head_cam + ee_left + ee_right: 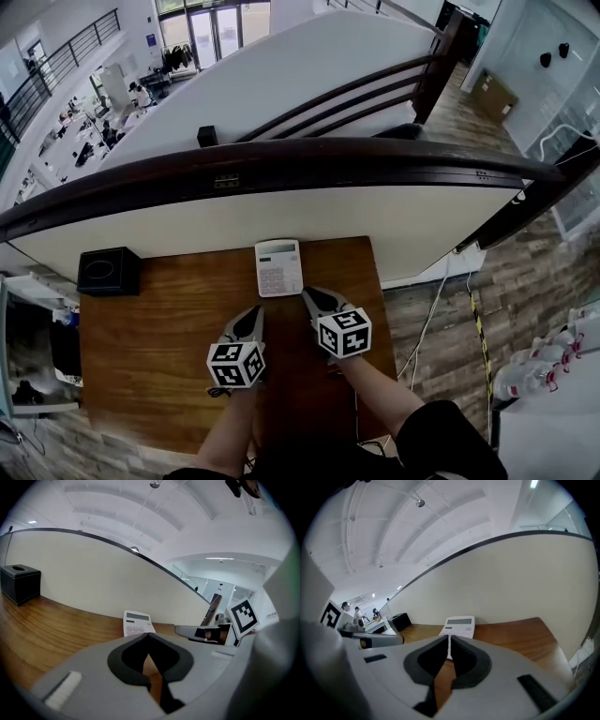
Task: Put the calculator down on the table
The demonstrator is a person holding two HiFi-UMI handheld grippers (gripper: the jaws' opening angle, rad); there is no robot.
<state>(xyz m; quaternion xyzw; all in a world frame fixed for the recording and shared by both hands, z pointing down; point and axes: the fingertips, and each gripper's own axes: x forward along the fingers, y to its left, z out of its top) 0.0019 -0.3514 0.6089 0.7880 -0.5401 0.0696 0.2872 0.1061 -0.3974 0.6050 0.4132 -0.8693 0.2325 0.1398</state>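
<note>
Calculator (pixel 278 267): is lying flat, keys up, at the far edge of the table (pixel 150 328), close against the cream partition (pixel 187 225); nothing is touching it.
Left gripper (pixel 253 317): its jaws are meeting tip to tip with nothing between them; only wood is showing through the gap behind the tips in the left gripper view.
Right gripper (pixel 312 298): its jaws are likewise pressing together on nothing, with the tips just short of the calculator's near edge.
Step in hand: the placing is looking finished, so the work is probably reducing to clearing away. Doing it well means drawing both tips back and up along their own lines and keeping the right tip off the near edge, so the light casing is not being nudged or skewed.
Pose: both grippers are pointing forward and slightly downward, side by side, angling inward toward the calculator; the two forearms (pixel 380 394) are reaching in from the near edge of the table.
Bystander object: a black box (pixel 109 271) is sitting at the far left corner, well apart.
</note>
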